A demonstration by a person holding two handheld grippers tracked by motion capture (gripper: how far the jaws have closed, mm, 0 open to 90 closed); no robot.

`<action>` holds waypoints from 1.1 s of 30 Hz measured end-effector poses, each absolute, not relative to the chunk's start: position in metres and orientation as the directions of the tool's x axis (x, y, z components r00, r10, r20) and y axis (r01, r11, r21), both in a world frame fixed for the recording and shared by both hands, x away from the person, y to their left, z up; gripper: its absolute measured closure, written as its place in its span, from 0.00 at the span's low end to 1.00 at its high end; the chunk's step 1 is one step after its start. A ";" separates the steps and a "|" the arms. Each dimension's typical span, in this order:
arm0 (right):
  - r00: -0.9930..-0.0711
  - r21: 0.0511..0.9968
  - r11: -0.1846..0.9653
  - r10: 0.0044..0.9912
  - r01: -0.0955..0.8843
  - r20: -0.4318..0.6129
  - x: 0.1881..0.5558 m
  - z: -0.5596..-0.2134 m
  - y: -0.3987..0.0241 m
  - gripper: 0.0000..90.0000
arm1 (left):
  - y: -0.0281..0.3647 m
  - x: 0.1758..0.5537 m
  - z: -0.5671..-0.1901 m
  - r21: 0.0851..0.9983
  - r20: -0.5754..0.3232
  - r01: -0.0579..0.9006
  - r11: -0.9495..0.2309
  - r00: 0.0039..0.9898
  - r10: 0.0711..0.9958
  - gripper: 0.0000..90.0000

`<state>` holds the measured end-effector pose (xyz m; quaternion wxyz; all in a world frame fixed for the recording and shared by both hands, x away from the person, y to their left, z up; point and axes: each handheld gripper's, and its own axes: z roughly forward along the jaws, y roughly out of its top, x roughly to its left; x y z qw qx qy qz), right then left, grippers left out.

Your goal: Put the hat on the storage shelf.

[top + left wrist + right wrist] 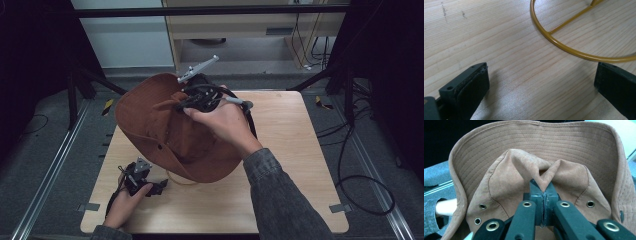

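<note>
One soft brown cloth bucket hat with a stitched brim (165, 125) hangs above the pale wooden table (280, 165), lifted by a fold of its crown that our right gripper (544, 195) has pinched tight. We judge the hat light and limp: the brushed fabric puckers into a peak where the black jaws meet, and the wide brim droops and curls around the crown. A grip on bunched crown cloth looks secure enough; the brim's rows of stitching would give a firmer edge, while the small metal eyelets (482, 206) offer nothing to hold. Our left gripper (145, 187) rests low on the table near its front edge, jaws parted with nothing between them, just short of a mustard-yellow wire ring stand (564, 45), thin, rigid and glossy against the matt wood grain.
</note>
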<state>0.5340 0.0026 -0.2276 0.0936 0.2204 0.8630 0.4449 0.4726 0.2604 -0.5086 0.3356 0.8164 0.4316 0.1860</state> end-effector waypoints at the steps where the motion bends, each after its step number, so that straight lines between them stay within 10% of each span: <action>1: -0.884 0.810 0.506 0.466 0.297 0.033 0.535 -0.228 0.003 0.99 | 0.260 0.473 -0.509 0.709 0.014 0.580 -0.402 0.558 0.829 0.00; 33: -0.883 0.803 0.503 0.466 0.319 0.059 0.541 -0.242 0.006 0.97 | 0.260 0.473 -0.509 0.709 0.014 0.580 -0.402 0.558 0.830 0.00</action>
